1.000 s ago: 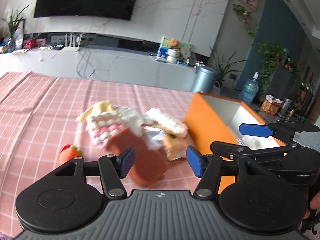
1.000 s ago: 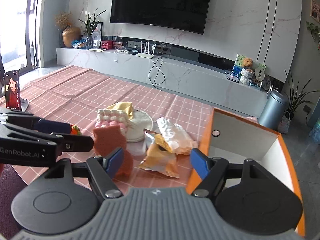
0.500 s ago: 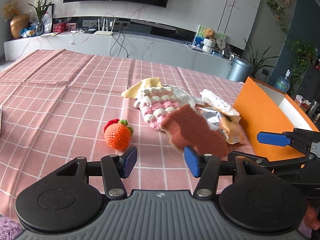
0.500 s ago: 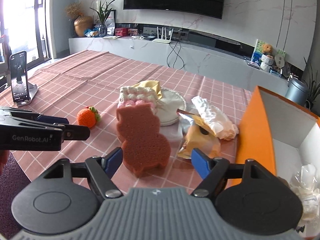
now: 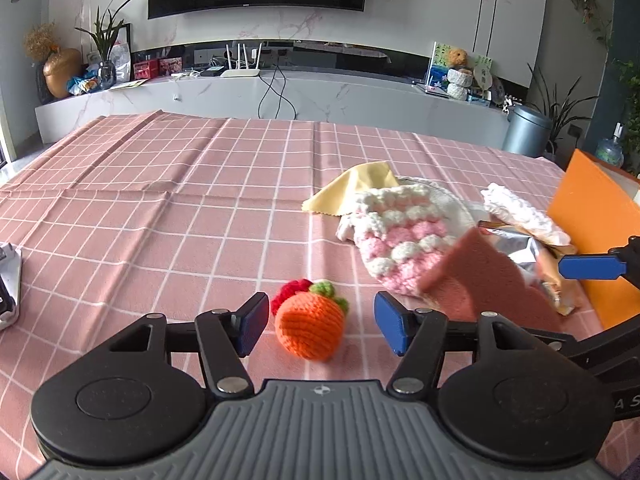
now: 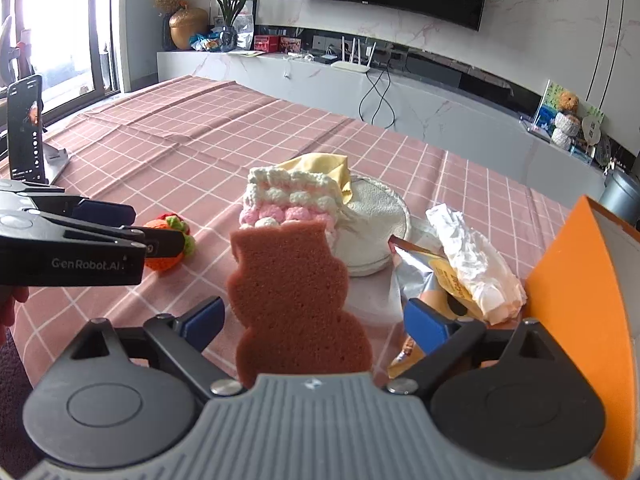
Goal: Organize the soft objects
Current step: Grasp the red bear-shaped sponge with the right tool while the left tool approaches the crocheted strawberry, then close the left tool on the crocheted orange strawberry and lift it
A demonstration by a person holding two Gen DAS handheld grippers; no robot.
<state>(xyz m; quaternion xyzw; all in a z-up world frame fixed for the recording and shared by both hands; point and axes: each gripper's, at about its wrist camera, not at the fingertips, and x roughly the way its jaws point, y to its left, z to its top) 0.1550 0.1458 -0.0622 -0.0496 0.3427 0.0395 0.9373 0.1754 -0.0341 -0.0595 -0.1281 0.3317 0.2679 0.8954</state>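
Observation:
An orange crocheted fruit (image 5: 310, 330) lies on the pink checked tablecloth (image 5: 160, 220), right between the fingertips of my open left gripper (image 5: 318, 326). It also shows in the right wrist view (image 6: 168, 246). A brown bear-shaped sponge (image 6: 294, 300) stands between the wide-open jaws of my right gripper (image 6: 314, 320), touching neither pad; it shows in the left wrist view (image 5: 486, 280). Behind lie a pink-and-white crocheted piece (image 6: 290, 206), a yellow cloth (image 6: 320, 164), a white round pad (image 6: 372, 220) and snack packets (image 6: 472, 264).
An open orange box (image 6: 576, 280) stands at the right, close to the right gripper. A phone on a stand (image 6: 26, 132) stands at the table's left edge. The left gripper's body (image 6: 72, 248) reaches in beside the fruit.
My left gripper has swung left from the sponge and pile and now straddles the orange fruit. My right gripper has moved left and closer, so the sponge stands between its jaws.

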